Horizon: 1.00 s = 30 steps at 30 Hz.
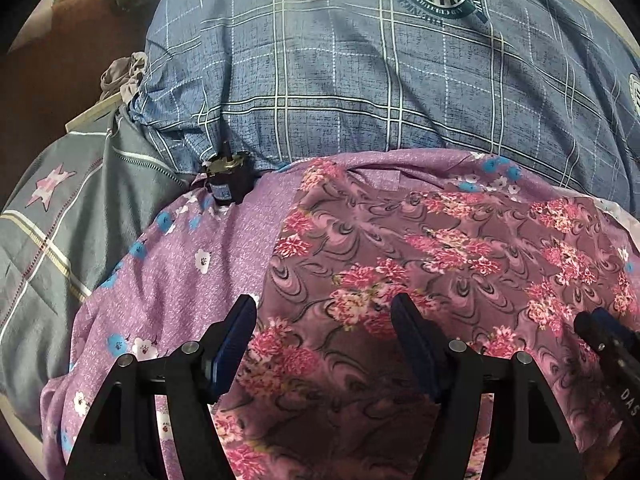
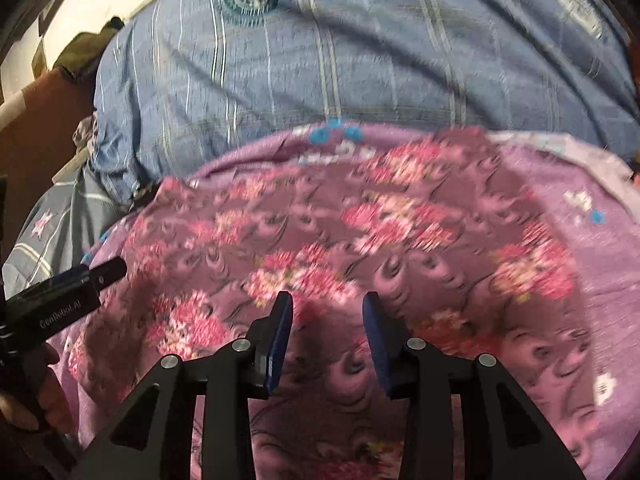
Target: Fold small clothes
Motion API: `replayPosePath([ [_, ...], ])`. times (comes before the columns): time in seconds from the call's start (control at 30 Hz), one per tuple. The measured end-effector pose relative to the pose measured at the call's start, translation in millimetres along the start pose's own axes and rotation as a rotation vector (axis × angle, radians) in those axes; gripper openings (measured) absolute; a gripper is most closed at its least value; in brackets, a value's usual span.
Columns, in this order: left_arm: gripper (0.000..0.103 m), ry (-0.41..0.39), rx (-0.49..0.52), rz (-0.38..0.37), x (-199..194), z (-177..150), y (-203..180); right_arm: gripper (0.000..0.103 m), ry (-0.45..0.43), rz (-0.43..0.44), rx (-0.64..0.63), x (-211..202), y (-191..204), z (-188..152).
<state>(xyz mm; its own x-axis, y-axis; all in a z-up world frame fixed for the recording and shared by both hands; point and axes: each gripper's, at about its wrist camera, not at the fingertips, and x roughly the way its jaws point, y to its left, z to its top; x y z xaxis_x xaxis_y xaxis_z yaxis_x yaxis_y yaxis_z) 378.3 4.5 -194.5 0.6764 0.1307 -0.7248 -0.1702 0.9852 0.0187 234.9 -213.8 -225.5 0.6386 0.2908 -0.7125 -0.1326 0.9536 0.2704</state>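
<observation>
A small mauve garment with pink flower clusters lies spread flat on a lilac sheet with white and blue flowers. My left gripper is open and empty, just above the garment's near left part. The right gripper's fingertips show at the right edge of that view. In the blurred right wrist view the garment fills the middle. My right gripper is open and empty over its near edge. The left gripper shows at the left.
A blue checked quilt is heaped behind the garment. A grey quilt with a pink star lies at the left. A small black device sits where the quilts meet. Grey crumpled cloth lies farther left.
</observation>
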Motion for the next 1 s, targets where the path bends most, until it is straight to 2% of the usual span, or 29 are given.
replayPosePath([
  [0.07, 0.069, -0.001, 0.006, 0.000, -1, -1, -4, 0.038, -0.002, -0.002, 0.008, -1, -3, 0],
  [0.17, 0.069, -0.002, 0.024, 0.000, -1, -2, -11, 0.039, 0.090, -0.038, 0.002, 20, -7, -8],
  [0.2, 0.069, -0.004, 0.028, -0.002, -2, -2, -12, 0.039, 0.064, -0.045, -0.017, 18, -4, -9],
  [0.27, 0.069, -0.011, 0.030, -0.007, -4, -2, -15, 0.039, 0.067, -0.050, -0.038, 14, 0, -9],
  [0.33, 0.069, -0.019, 0.027, -0.012, -5, -1, -15, 0.039, 0.038, -0.015, -0.015, 6, -3, -7],
  [0.57, 0.069, -0.029, 0.019, -0.002, -7, -1, -13, 0.039, -0.063, 0.007, 0.018, -18, -6, 3],
  [1.0, 0.069, -0.028, 0.016, -0.003, -10, -1, -7, 0.039, -0.050, 0.022, -0.014, -13, 16, 3],
])
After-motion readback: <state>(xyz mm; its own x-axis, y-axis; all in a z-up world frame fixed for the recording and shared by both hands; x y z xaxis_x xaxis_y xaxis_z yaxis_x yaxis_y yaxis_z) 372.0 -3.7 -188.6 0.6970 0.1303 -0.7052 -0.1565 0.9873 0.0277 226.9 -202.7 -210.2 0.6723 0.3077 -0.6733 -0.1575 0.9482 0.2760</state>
